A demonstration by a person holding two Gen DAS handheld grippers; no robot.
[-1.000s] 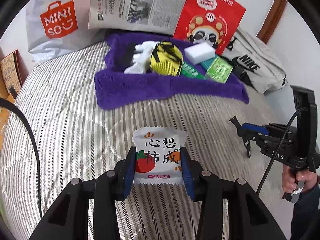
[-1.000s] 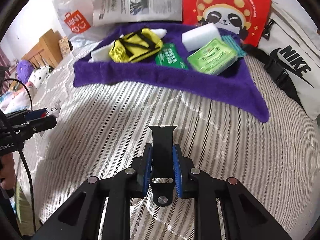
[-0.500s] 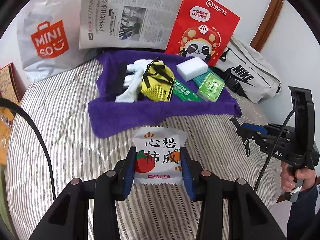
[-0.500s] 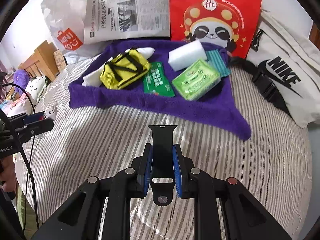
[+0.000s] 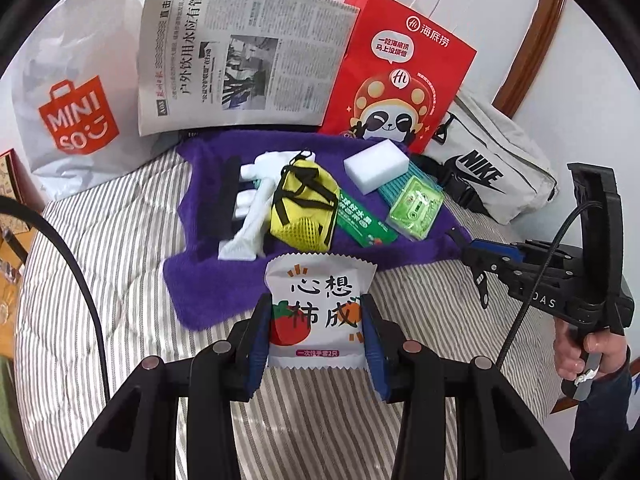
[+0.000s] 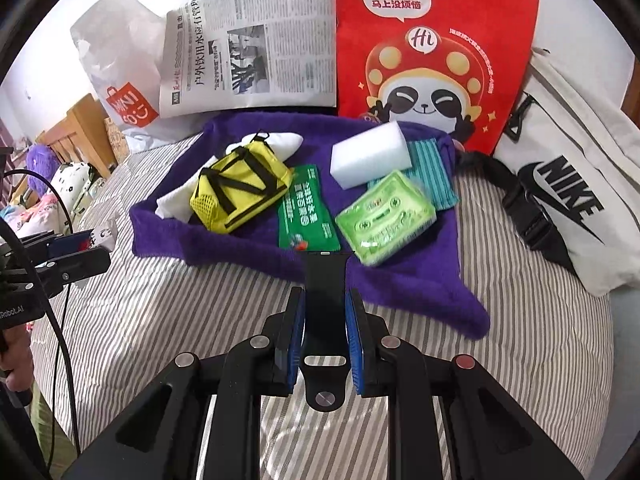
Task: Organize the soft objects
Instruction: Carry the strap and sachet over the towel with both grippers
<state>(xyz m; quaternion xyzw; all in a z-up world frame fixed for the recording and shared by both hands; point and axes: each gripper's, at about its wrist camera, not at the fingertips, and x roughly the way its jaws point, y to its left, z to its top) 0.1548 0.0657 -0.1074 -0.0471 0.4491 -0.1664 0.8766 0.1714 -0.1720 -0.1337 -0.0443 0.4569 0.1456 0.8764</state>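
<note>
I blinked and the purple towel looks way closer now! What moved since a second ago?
Both claws moved forward toward the purple towel, which now looks nearer in both views. The left claw still holds the white snack packet, and the right claw still holds the black strap. Nothing was let go. The things on the towel stayed put.

Bright, even daylight; soft shadows on the bed [image 6: 168, 320]. Strong fisheye bending, black vignette corners. Sponge [image 6: 370, 155] slightly blurred.
</note>
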